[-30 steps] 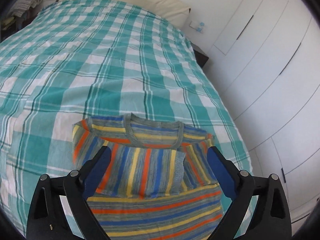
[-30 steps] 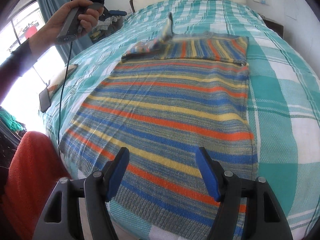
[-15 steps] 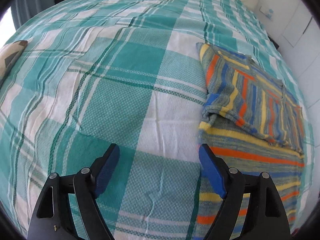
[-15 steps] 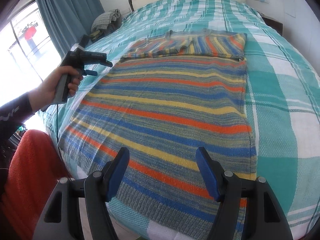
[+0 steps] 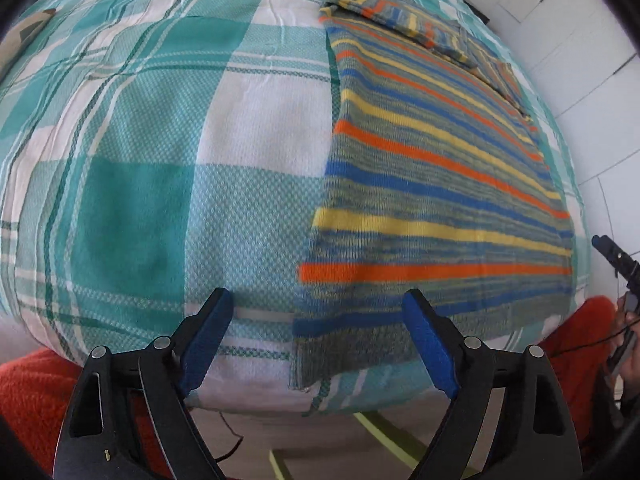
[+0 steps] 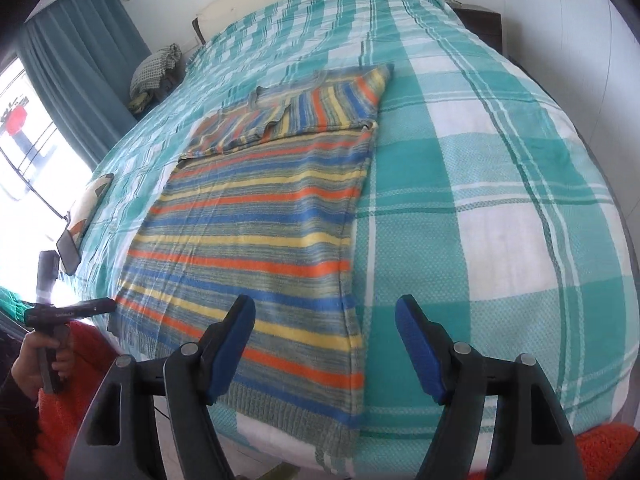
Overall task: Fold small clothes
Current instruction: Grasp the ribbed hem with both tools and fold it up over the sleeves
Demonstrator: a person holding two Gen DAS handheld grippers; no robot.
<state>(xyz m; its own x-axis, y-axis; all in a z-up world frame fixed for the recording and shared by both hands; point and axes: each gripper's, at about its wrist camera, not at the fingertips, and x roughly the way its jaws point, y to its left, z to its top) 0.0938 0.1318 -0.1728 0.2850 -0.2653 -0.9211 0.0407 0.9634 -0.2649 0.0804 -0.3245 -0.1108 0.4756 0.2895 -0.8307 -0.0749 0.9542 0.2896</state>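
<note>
A striped sweater (image 5: 432, 176) in grey, blue, yellow and orange lies flat on the bed, sleeves folded across its chest at the far end; it also shows in the right wrist view (image 6: 256, 224). Its ribbed hem hangs over the near bed edge. My left gripper (image 5: 316, 336) is open and empty, hovering just off the bed edge at the hem's left corner. My right gripper (image 6: 324, 344) is open and empty, above the hem's right corner. The left gripper also shows in the right wrist view (image 6: 60, 312), held in a hand.
The bed carries a teal and white checked cover (image 6: 500, 184). A cushion (image 6: 86, 208) lies at its left edge. A curtain (image 6: 72, 64) and a window are on the left, white wardrobe doors (image 5: 592, 40) on the right. Red fabric (image 5: 28, 392) is below.
My left gripper has swung from the sweater's collar end down to the near bed edge by the hem. My right gripper has shifted right toward the hem's right corner. Both stayed open.
</note>
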